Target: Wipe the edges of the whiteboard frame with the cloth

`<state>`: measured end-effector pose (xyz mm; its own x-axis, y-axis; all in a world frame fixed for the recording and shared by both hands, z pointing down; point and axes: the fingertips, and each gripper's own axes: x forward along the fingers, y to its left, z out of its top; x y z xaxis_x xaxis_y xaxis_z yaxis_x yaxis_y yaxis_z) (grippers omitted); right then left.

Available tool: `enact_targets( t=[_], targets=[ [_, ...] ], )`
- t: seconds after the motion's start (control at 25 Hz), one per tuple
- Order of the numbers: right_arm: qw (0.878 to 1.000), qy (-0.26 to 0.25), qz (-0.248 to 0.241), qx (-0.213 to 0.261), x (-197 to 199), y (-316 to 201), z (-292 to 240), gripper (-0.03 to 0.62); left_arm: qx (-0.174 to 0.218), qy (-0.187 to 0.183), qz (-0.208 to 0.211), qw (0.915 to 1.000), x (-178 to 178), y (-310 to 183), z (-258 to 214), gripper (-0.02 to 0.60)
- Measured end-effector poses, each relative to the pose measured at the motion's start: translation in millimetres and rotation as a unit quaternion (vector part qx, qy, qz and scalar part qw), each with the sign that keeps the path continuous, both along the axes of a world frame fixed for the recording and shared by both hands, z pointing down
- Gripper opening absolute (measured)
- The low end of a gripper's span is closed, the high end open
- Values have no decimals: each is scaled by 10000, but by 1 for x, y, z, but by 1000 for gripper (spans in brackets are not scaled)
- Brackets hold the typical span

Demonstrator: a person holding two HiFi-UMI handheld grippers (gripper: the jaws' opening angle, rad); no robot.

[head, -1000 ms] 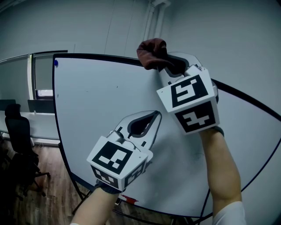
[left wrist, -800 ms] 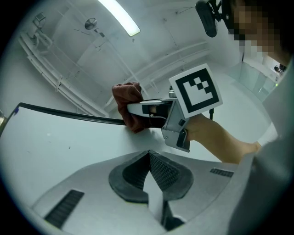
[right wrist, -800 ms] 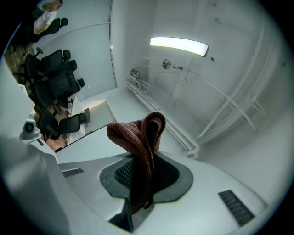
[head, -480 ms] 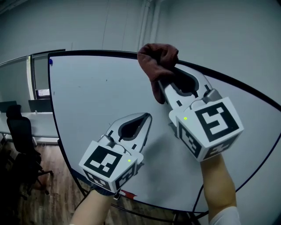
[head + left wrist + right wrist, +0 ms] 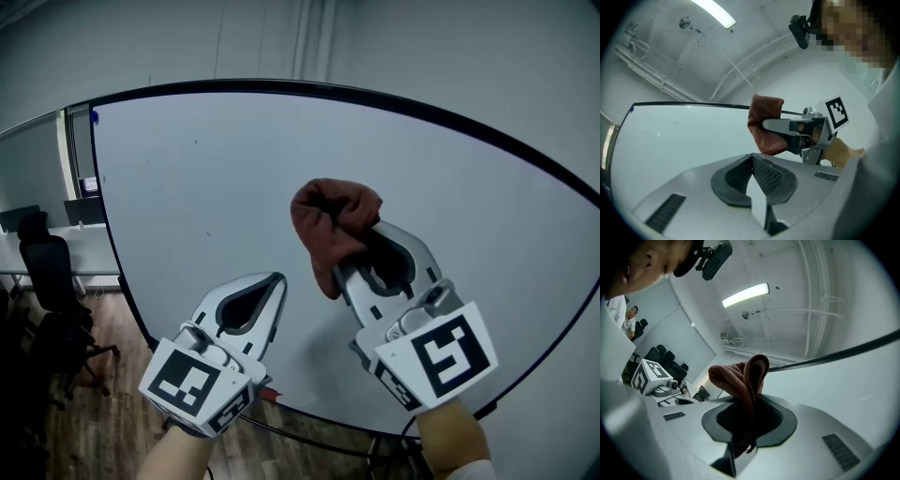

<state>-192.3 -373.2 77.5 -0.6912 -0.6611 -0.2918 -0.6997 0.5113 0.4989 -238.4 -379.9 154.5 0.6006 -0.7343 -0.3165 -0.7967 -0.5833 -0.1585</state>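
Observation:
A whiteboard [image 5: 206,187] with a thin black frame [image 5: 281,84] fills the head view. My right gripper [image 5: 367,255] is shut on a reddish-brown cloth [image 5: 333,220], which bunches above the jaws in front of the board's middle, well below the top edge. In the right gripper view the cloth [image 5: 740,376] stands folded between the jaws, and the frame [image 5: 843,352] runs behind it. My left gripper [image 5: 275,286] is shut and holds nothing, lower left of the cloth. The left gripper view shows its closed jaws [image 5: 752,158], with the cloth [image 5: 764,126] and the right gripper [image 5: 797,126] beyond them.
A small blue magnet [image 5: 94,117] sits at the board's top left corner. A black office chair [image 5: 47,272] and a desk [image 5: 66,253] stand at the left on a wooden floor [image 5: 112,412]. A red item [image 5: 269,396] lies at the board's bottom edge.
The right gripper has come down with the cloth from the board's top frame edge to in front of the board's middle. The left gripper has dropped lower too.

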Motion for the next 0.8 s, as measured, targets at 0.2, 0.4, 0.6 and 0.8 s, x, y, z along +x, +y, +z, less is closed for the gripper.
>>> enact_targets(
  t=[0.2,0.4,0.6,0.8],
  targets=[
    [9978,-119,-326,-561,23,11,55,65,-238,-55,-74,9997,21,15,35,8],
    [9917,-147,-583,-1140,36,22,114,64,-605,-47,-204,9980,35,31,71,8],
    [9813,-234,-767,-1748,61,47,179,65,-1085,192,-251,9936,58,56,121,8],
    [9688,-282,-969,-2266,65,65,250,65,-1435,374,-396,9882,63,75,182,8]
  ],
)
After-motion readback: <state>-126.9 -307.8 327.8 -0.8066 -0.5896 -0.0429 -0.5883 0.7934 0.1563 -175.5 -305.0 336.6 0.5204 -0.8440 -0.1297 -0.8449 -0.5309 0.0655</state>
